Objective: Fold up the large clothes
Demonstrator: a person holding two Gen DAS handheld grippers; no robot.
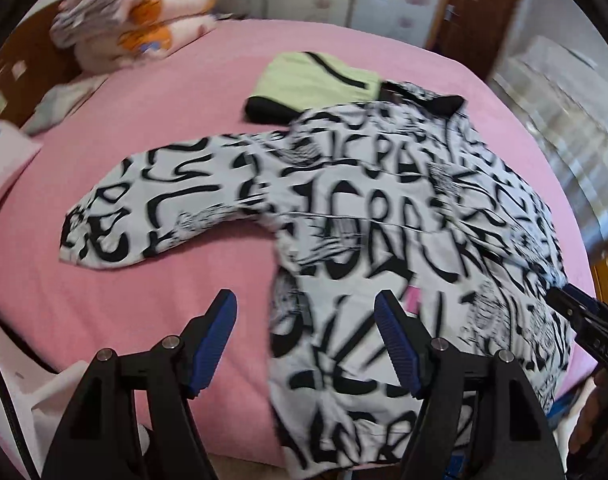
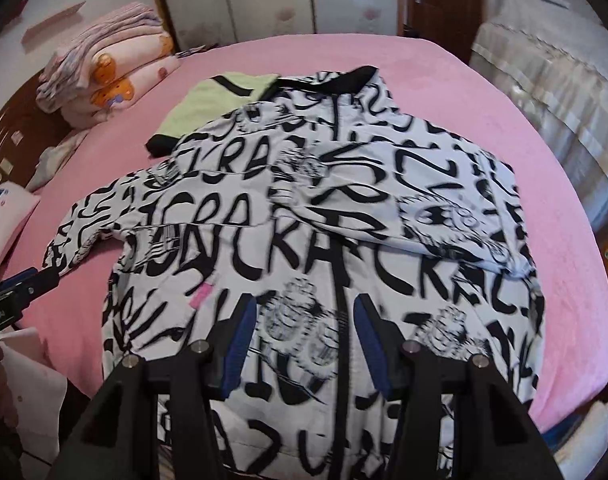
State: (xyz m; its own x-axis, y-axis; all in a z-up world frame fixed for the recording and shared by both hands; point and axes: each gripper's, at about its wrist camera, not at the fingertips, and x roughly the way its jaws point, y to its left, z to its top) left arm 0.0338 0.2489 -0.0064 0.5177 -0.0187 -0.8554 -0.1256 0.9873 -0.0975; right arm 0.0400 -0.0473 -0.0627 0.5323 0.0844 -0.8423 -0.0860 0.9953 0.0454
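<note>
A white jacket with black lettering [image 1: 384, 216] [image 2: 324, 232] lies front up on the pink bed [image 1: 163, 120] [image 2: 484, 92], its black collar at the far end. One sleeve [image 1: 151, 208] stretches out flat to the left. The other sleeve [image 2: 424, 208] lies folded across the chest. My left gripper [image 1: 306, 316] hovers open over the jacket's left hem edge, nothing between its blue pads [image 1: 223, 316]. Over the zipper near the hem, my right gripper [image 2: 304, 320] stands open and holds nothing. Each gripper's tip shows at the edge of the other view.
A folded green and black garment [image 1: 316, 80] [image 2: 207, 100] lies beside the collar, partly under the jacket. Folded blankets [image 1: 135, 20] [image 2: 103, 68] are stacked at the far left corner. A pink pillow [image 2: 7, 216] sits at the left; covered furniture [image 2: 544, 100] stands right of the bed.
</note>
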